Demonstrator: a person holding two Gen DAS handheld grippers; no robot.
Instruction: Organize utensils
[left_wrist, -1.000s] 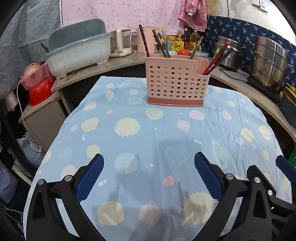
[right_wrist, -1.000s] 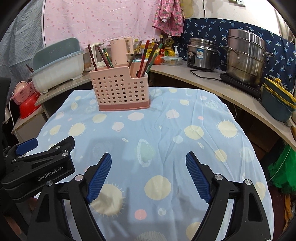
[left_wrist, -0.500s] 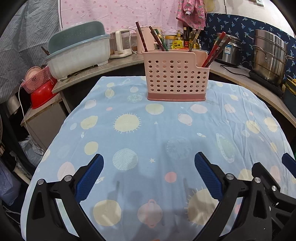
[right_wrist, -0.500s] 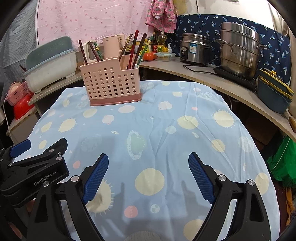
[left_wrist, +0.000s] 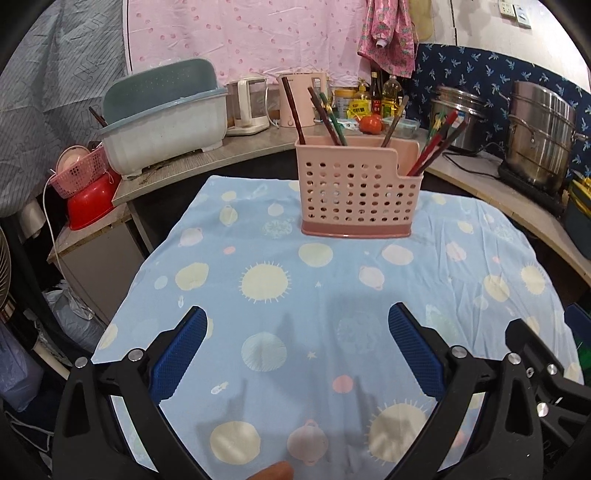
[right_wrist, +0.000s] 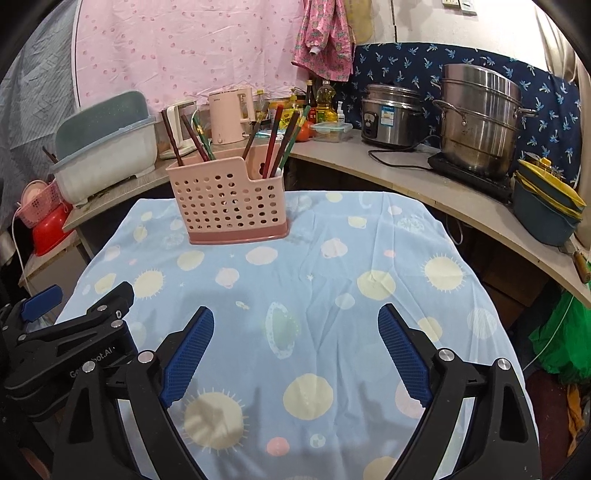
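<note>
Moved: you are raising both views; the pink utensil holder is sitting lower in frame. Your left gripper and right gripper are gaping wide, empty, over the blue tablecloth. Chopsticks are standing inside; nothing is blocking.

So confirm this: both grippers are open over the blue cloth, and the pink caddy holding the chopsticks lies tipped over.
Not tipped: the pink caddy stands upright on the blue cloth, chopsticks inside, as the left wrist view shows. Both grippers are open.
</note>
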